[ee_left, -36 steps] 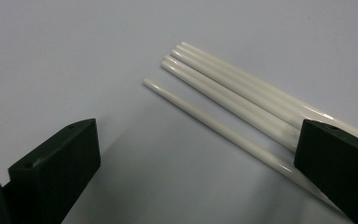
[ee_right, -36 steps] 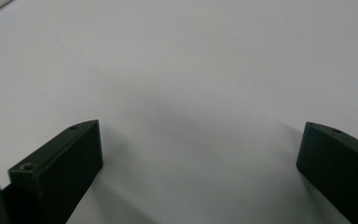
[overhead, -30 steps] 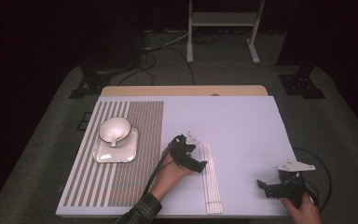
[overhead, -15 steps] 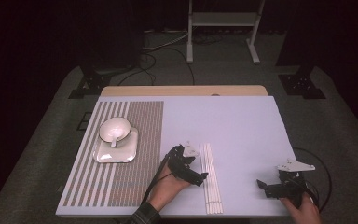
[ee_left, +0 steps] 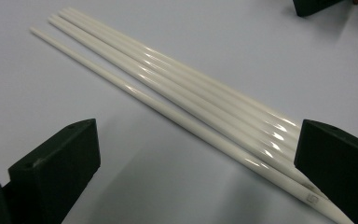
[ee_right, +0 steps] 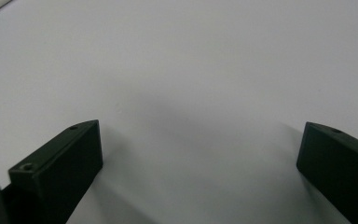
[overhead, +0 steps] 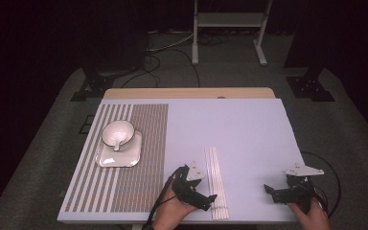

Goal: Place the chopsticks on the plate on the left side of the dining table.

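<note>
Left gripper view: left gripper (ee_left: 198, 154) gapes around white chopsticks (ee_left: 177, 88).

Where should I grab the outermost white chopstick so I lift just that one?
Probably by its near tip. In the left gripper view the outermost chopstick fans away from the bundle toward the far end but touches it near the open left gripper. Come from above, one finger on its free side, the other wedged into the seam.
</note>
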Tool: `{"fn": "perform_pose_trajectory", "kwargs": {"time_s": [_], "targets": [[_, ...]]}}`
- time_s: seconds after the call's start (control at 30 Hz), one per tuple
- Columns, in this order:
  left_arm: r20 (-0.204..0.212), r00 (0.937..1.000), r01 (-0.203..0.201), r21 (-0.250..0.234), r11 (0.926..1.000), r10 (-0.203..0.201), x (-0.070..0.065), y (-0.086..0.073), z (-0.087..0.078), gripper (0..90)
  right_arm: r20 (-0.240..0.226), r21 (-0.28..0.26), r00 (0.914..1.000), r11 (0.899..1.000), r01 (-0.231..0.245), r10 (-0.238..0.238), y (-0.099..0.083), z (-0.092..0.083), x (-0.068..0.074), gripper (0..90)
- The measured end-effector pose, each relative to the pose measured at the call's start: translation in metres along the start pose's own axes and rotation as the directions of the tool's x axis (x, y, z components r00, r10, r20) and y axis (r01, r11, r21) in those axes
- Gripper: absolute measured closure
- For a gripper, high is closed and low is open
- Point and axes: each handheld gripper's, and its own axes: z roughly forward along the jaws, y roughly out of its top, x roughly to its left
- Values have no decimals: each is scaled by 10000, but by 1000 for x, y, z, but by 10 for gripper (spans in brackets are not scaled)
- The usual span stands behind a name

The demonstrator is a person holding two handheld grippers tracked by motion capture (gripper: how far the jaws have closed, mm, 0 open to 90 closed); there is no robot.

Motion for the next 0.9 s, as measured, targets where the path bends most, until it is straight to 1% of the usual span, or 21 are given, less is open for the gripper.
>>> {"fn": "perform_pose_trajectory", "kwargs": {"time_s": [0.1, 0.2, 0.33, 0.5, 0.67, 0.9], "targets": [[14, 9999, -128, 101, 9999, 128, -6, -3, 3, 0, 0, -1, 10000, 10000, -2, 2, 0, 0, 0, 0], [37, 9996, -277, 212, 9994, 276, -10, -4, 6, 0, 3, -4, 10000, 10000, 0, 0, 0, 0, 0, 0], [-65, 9990, -445, 336, 9984, 448, -14, -6, 8, 0, 2, -1, 10000, 10000, -3, 3, 0, 0, 0, 0], [-109, 9991, -401, 298, 9987, 405, -14, -8, 7, 0, 1, -3, 10000, 10000, -4, 4, 0, 0, 0, 0], [-175, 9985, -503, 392, 9980, 511, -15, -10, 6, 0, 2, -3, 10000, 10000, -2, 2, 0, 0, 0, 0], [-236, 9983, -517, 409, 9978, 527, -18, -13, 3, 0, 0, -5, 10000, 10000, -2, 2, 0, 0, 0, 0]]}}
